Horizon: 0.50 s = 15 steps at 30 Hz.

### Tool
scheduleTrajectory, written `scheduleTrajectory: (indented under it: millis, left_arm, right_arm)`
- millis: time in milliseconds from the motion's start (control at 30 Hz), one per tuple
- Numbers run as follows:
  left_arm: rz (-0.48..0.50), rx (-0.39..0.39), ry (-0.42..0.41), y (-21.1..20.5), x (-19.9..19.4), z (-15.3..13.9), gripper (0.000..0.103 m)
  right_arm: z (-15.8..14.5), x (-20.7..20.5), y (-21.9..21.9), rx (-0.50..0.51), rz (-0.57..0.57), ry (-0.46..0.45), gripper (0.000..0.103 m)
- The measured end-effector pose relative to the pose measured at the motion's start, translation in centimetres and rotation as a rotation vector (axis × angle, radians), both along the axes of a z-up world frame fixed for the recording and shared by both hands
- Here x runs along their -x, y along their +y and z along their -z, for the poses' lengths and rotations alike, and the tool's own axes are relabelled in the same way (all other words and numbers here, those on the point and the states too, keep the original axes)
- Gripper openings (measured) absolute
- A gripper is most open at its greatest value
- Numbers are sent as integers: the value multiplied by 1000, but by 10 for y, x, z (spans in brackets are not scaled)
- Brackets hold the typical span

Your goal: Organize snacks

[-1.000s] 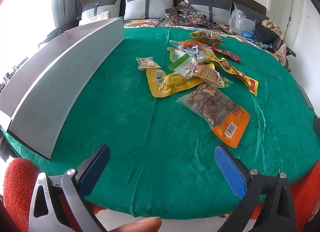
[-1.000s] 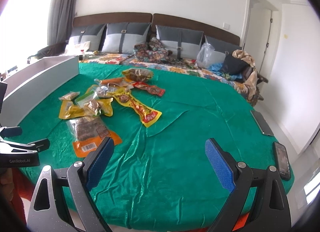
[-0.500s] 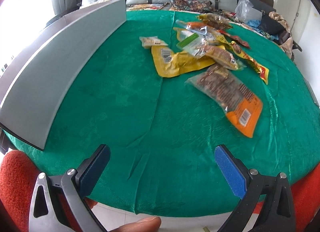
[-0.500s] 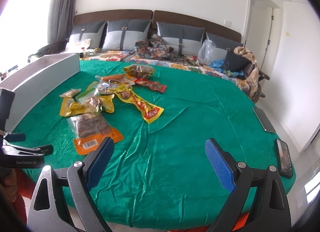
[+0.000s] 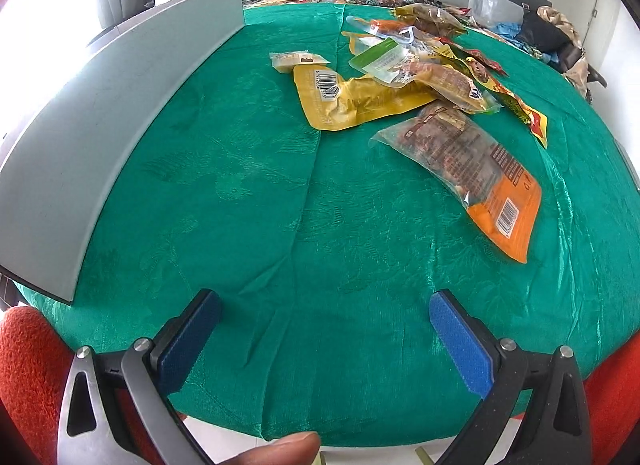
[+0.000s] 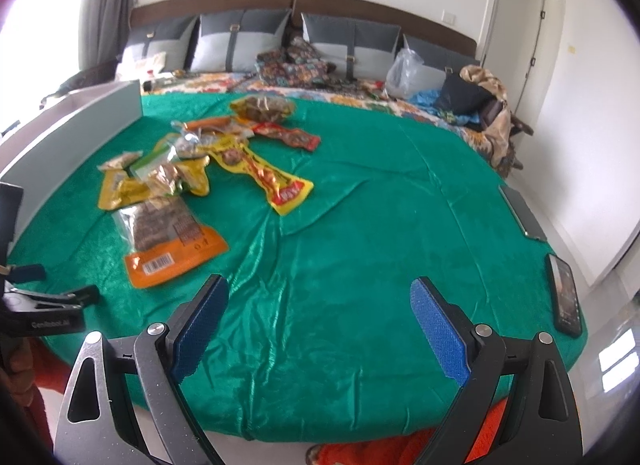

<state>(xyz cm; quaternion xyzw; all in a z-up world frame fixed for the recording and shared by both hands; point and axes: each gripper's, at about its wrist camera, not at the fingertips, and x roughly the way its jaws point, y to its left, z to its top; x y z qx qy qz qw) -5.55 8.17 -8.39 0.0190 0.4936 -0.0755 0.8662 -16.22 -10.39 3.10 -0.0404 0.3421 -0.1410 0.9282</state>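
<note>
Orange-ended clear snack packet (image 5: 472,169), flat, barcoded.

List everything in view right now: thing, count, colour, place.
Shiny fabric tablecloth: 1, green, covers the table.
Long open box: 1, grey, left edge.
Plastic snack packets: a pile, count unclear, mid-table; nearest is the clear-and-orange packet, behind it a flat yellow pouch and a long yellow-red packet.
Phones: 2, dark, right edge.
Cushions: several, grey, on the bed behind.
Left hand-held gripper: open, over the near edge.
Right hand-held gripper: open, over the near edge.
</note>
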Motion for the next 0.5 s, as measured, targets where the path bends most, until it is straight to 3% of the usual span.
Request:
scheduleTrajectory:
  millis: [367,500]
  left_arm:
    - [24,-1,-9,-2,0,-2,103]
    - [76,-1,4,3,0,-1,103]
  right_arm:
    - [13,-5,-4,22,38,91,94]
    - [24,-16,-8,-65,-12,168,94]
